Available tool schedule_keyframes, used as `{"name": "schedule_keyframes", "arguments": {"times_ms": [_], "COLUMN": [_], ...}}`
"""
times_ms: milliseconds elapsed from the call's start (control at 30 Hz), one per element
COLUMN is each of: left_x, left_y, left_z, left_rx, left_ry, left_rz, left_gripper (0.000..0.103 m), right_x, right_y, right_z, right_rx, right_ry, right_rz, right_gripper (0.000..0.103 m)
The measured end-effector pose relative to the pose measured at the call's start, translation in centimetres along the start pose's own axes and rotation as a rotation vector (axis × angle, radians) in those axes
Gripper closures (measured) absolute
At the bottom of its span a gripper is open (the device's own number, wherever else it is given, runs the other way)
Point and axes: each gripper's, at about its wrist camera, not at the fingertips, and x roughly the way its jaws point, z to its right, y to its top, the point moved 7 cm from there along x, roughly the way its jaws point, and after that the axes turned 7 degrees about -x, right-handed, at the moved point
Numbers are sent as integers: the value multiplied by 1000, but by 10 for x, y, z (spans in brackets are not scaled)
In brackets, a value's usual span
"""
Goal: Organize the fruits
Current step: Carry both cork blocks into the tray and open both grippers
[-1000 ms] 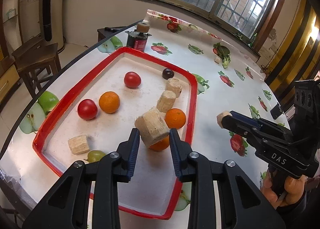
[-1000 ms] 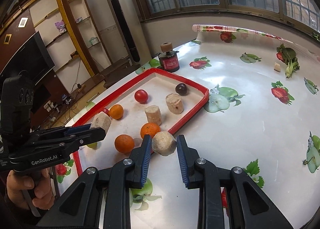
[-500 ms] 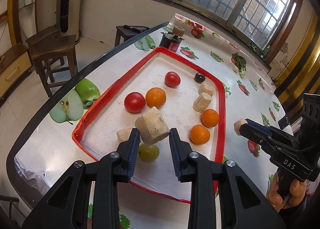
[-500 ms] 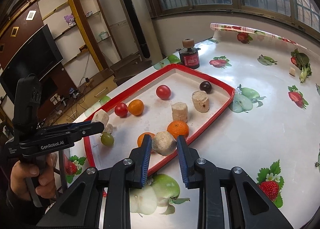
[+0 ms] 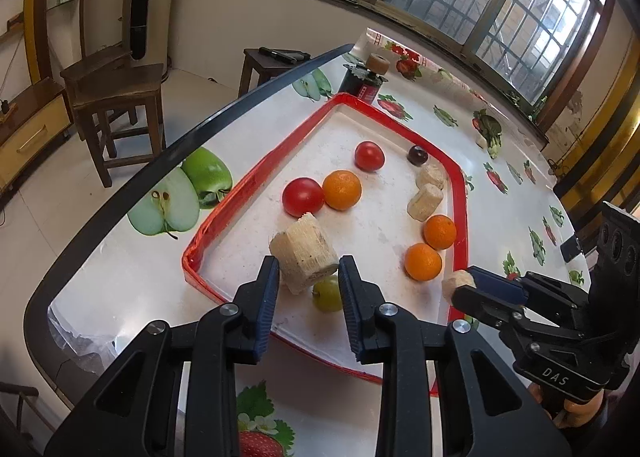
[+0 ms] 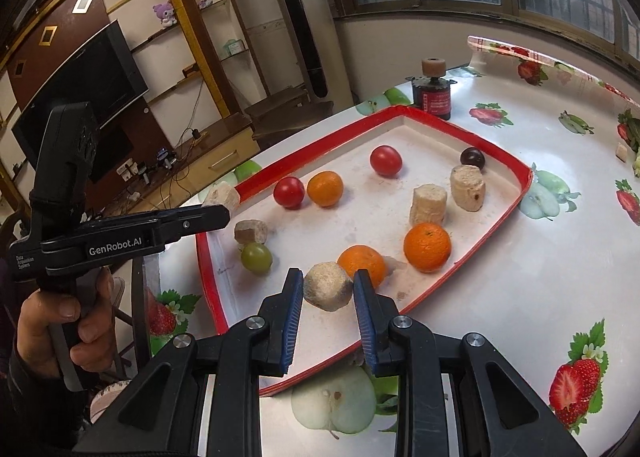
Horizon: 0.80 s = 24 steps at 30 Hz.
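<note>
A red-rimmed white tray (image 5: 256, 173) (image 6: 320, 145) holds two tomatoes (image 5: 303, 197), three oranges (image 5: 342, 190), a dark plum (image 5: 417, 156), a green grape (image 5: 328, 293) and loose beige chunks (image 5: 425, 202). My left gripper (image 5: 308, 269) (image 6: 224, 209) is shut on a beige fibrous chunk (image 5: 304, 253) above the tray's near left corner. My right gripper (image 6: 328, 289) (image 5: 460, 285) is shut on a rounder beige chunk (image 6: 328, 285) just over the tray's near edge, in front of an orange (image 6: 362, 263). Another chunk (image 6: 251, 231) lies by the grape (image 6: 256, 257).
A dark jar with a cork lid (image 5: 362, 81) (image 6: 432, 91) stands behind the tray's far corner. The fruit-print tablecloth (image 6: 540, 257) spreads to the right. The table's dark edge (image 5: 120, 213) runs close on the left, with wooden stools (image 5: 116, 85) beyond. A hand (image 6: 60, 321) holds the left gripper.
Both grippers have carried their chunks leftward toward the tray's near end. The right one went from above the tablecloth to above the tray's edge. Neither grip has changed.
</note>
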Motion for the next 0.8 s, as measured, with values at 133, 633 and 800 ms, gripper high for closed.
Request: {"name": "schedule_keyframes", "arguments": {"times_ms": [133,633,800], "left_x": [4,19,19], "left_y": [-8,-13,-13], "left_z": [4,-2,-2], "left_rx": [19,21,25], "left_ry": [-4,16,21], "left_rz": [-20,-46,-44], "left_gripper": [75,75,75], "right_x": [9,37,40], "right_y": [-5,-17,-19], "right_z": [-9,-13,-12], "right_rx": [-22,-46,-41], "right_ry": [3,10,10], "right_rz": [-25,-93,-96], "right_gripper": [77,77,76]}}
